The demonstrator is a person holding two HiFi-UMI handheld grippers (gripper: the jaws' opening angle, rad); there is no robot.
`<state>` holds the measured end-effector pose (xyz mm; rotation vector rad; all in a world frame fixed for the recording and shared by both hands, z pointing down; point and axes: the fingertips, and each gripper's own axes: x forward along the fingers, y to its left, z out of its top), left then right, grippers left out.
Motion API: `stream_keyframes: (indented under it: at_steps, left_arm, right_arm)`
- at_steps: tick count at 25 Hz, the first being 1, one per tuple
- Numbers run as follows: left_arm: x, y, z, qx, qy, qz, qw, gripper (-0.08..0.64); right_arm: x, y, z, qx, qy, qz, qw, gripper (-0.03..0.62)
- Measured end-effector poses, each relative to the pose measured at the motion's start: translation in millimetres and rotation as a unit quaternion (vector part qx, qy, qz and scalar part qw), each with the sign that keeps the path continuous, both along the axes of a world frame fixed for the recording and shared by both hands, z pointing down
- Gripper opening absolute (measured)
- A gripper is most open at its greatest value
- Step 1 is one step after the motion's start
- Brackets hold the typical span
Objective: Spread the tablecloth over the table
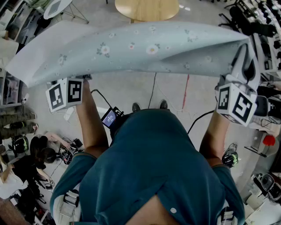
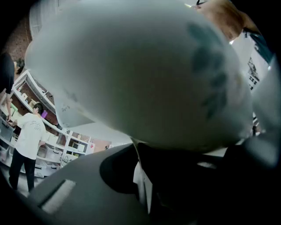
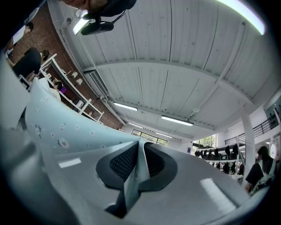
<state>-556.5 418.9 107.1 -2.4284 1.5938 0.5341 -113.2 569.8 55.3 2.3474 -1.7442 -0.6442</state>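
A pale blue tablecloth (image 1: 131,50) with small flowers hangs stretched in the air between my two grippers, billowing above the floor. My left gripper (image 1: 83,78) is shut on its left edge, and the cloth (image 2: 140,74) bulges over almost the whole left gripper view, with a thin strip pinched between the jaws. On the other side my right gripper (image 1: 242,61) is shut on the right corner; the cloth's edge (image 3: 134,171) runs between its pads. The round wooden table (image 1: 147,9) stands ahead, beyond the cloth, partly hidden by it.
Cables and a small screen (image 1: 109,117) lie on the concrete floor below. Gear and shelving crowd the left side (image 1: 17,145) and the right side (image 1: 268,39). People stand by white shelves (image 2: 27,136) in the left gripper view.
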Motion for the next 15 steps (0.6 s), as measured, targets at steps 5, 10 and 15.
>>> stream_keyframes:
  at_steps: [5,10,15]
  left_arm:
    - [-3.5,-0.1,-0.9,0.001,0.001,0.002,1.0,0.003]
    - [-1.4,-2.2,2.5,0.001,0.004,0.01,0.9999,0.003]
    - [3.8,-7.9,6.3,-0.002,0.006,0.012,0.9999,0.003]
  right_arm:
    - [-4.4,1.9,-3.4,0.002,0.001,-0.001,1.0,0.015]
    - [-4.1,4.2,-5.3,0.003,0.003,0.001,1.0,0.015]
    - [1.4,0.7,-6.6,0.004,-0.004,-0.006,1.0,0.015]
